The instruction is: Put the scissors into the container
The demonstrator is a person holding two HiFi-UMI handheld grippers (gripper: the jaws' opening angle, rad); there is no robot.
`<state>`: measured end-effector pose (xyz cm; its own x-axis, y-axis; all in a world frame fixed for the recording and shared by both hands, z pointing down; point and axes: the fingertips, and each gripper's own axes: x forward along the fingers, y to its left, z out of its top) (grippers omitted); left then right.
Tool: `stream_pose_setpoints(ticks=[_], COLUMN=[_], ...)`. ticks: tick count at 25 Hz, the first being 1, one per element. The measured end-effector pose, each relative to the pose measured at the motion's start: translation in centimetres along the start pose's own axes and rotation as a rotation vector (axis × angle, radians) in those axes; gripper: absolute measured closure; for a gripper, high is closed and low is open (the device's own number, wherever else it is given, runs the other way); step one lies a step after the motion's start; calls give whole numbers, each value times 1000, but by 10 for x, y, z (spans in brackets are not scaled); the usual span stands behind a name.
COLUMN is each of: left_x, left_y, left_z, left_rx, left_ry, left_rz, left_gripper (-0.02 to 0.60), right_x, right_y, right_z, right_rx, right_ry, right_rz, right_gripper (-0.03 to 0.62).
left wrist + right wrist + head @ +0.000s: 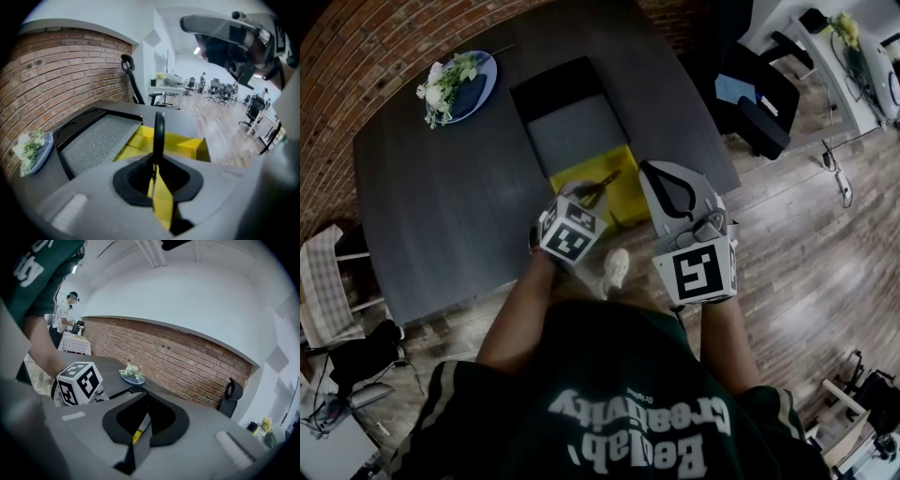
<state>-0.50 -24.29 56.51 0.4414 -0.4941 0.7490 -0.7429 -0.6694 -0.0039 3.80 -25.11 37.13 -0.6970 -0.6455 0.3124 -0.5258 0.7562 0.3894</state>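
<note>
My left gripper (587, 194) is shut on the scissors (604, 182), holding them over the near part of the yellow container (624, 202) at the table's front edge. In the left gripper view the black handle loop of the scissors (159, 126) stands up from between the closed jaws of the left gripper (156, 161), and the yellow container (190, 144) lies just beyond. My right gripper (651, 171) hovers at the container's right side, jaws together with nothing in them. In the right gripper view the right gripper (145, 404) shows only a thin slit.
A black tray with a grey mat (572, 127) lies behind the yellow container on the dark table (441, 206). A blue plate with flowers (459, 86) sits at the far left. Office chairs (759, 103) stand on the wooden floor to the right.
</note>
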Motion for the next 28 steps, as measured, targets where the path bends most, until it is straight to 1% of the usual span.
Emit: stream_pose_setpoints(ticks=[6,9,28], left_x=[6,12,34], left_y=[2,2,1], left_z=[-1,-2,-8], left_rx=[4,15,23], left_ry=[2,13,51], left_rz=[5,0,-30], left_gripper=[546,548,546], right_x=[1,3,9], right_y=[0,-1,-2], right_z=[-5,-6,-15], right_rx=[5,8,17], right_ry=[3,6,17], right_rz=[4,8,18], right_gripper=[588,588,588])
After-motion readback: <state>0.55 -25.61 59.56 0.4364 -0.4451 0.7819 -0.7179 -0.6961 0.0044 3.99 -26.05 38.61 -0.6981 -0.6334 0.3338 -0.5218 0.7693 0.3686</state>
